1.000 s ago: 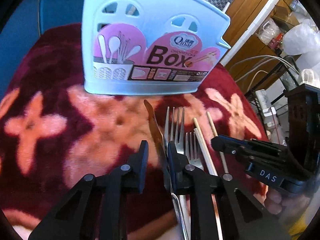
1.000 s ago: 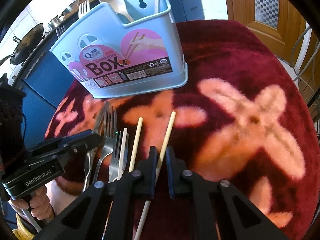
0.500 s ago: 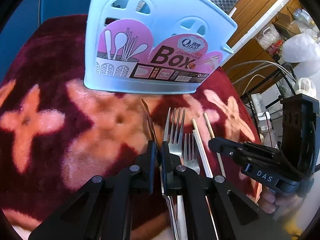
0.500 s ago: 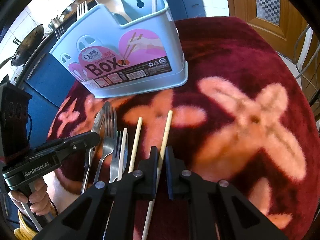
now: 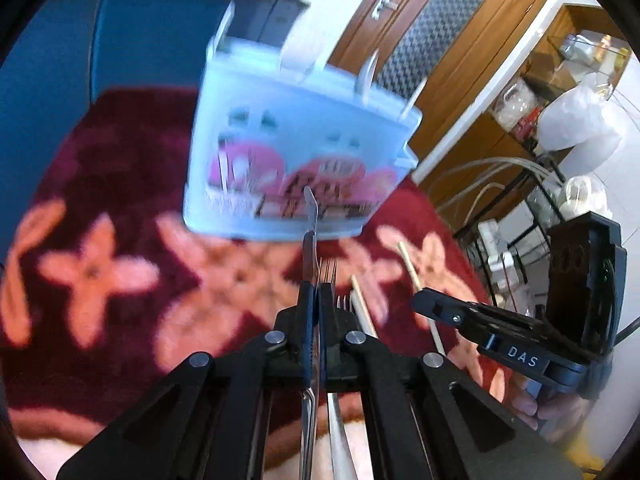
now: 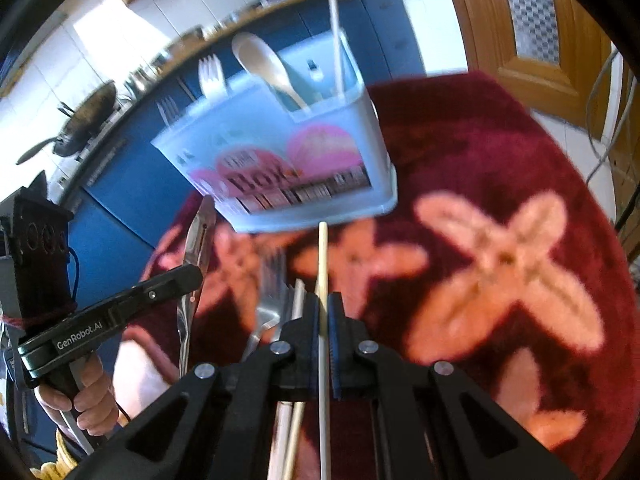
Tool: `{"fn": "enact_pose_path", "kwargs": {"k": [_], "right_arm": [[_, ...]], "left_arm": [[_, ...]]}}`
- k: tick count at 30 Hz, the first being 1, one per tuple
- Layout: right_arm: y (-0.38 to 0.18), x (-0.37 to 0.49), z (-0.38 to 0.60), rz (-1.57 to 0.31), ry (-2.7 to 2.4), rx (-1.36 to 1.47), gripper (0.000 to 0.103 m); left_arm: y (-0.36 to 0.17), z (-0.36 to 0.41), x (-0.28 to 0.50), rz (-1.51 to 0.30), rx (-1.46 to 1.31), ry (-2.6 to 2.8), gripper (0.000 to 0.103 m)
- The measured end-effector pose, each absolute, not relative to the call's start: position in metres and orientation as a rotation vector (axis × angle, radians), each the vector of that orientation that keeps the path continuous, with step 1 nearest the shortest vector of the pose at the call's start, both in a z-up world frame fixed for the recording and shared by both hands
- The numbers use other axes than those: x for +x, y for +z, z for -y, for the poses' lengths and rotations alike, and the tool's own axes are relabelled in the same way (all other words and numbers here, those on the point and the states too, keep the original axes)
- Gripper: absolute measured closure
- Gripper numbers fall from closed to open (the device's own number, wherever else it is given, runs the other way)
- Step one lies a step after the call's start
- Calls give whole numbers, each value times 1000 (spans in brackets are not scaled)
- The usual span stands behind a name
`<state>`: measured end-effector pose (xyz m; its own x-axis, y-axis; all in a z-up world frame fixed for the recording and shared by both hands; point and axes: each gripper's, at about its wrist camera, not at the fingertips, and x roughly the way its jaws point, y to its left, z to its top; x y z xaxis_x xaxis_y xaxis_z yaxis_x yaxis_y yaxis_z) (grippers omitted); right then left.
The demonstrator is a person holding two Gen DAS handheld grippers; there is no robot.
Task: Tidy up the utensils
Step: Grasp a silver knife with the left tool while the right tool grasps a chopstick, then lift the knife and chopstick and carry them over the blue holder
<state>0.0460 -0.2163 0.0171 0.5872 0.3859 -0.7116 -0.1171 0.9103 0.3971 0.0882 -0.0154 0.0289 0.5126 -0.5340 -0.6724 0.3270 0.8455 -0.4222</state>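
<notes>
Right hand-held gripper (image 6: 323, 322): black, two-finger, jaws clamped on pale wooden chopstick (image 6: 322, 264) pointing toward holder.
Pale blue plastic utensil holder (image 6: 288, 160): pink label, upright on dark red floral plush cover (image 6: 500, 200); contains cream spoon (image 6: 262, 66), white forks (image 6: 211, 76), pale stick (image 6: 336, 40).
Silver metal fork (image 6: 270, 296), further chopstick (image 6: 298, 304): lying just left of gripper.
Left hand-held gripper (image 6: 192, 276): black, gripping steel table knife (image 6: 196, 248), blade raised.

A home kitchen: a wok (image 6: 86, 120) and pans sit on a counter (image 6: 224, 26) over blue cabinets (image 6: 132, 184), with a wooden door (image 5: 436, 36) beyond.
</notes>
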Motion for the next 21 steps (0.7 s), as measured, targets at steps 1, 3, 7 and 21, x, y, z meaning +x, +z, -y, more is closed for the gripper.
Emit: {"fn": "enact_pose_path", "kwargs": {"k": [1,3,7,21], "right_arm": [[23,44,215,-869,297,317,97],[34,39,213,-803,295,305,97],[54,38,214,-706,295,312,97],[89,62,220,-547,293,338,97]], "left_arm": [[36,14,87,-868,-252,-521,103],[48,13,86,-833,-246,-518,103],[72,14,93,-765,-219,-505,103],[149,4,144,-543,-246,-458,103]]}}
